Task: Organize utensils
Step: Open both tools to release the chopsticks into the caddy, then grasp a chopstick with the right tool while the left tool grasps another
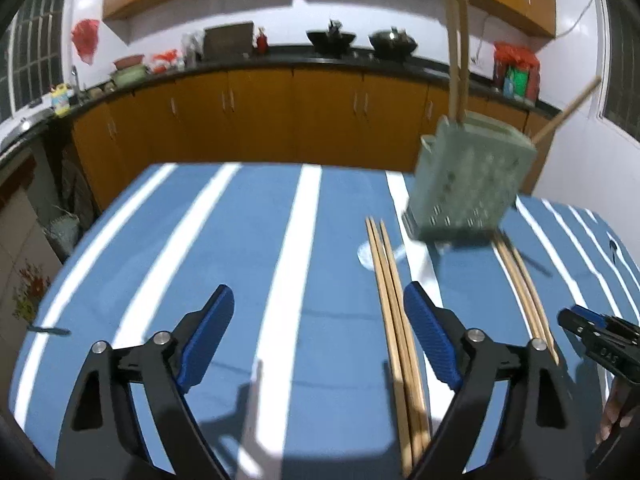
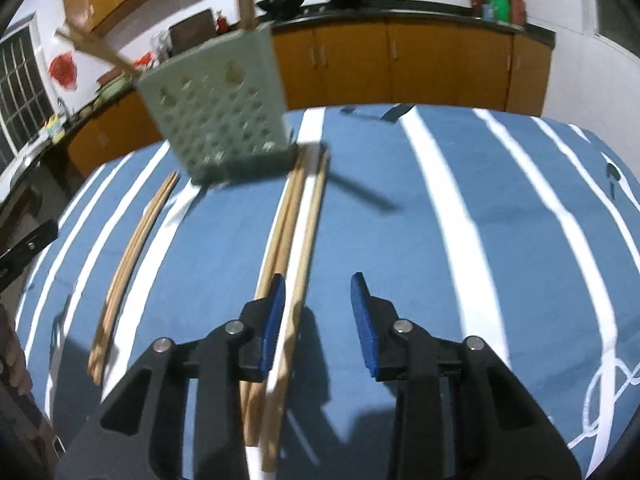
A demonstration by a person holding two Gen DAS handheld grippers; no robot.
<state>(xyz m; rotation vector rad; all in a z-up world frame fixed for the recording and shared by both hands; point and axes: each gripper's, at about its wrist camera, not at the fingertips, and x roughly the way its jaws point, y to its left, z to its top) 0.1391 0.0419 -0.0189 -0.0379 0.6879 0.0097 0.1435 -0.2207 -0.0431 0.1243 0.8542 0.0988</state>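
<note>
With both sets of fingers [image 1: 318, 336] [image 2: 318, 316] open and empty over chopsticks [image 2: 288, 240], poised to load the green holder [image 2: 220, 120].

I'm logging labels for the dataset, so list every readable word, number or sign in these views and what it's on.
"045", or close to it: pale embossed characters on the right gripper at the edge of the left view, upside down and uncertain.
Yellow bottle on the counter: label blurred, unreadable.
Green and red packages on the counter: print too blurred to read.
Holder: no text.
</note>
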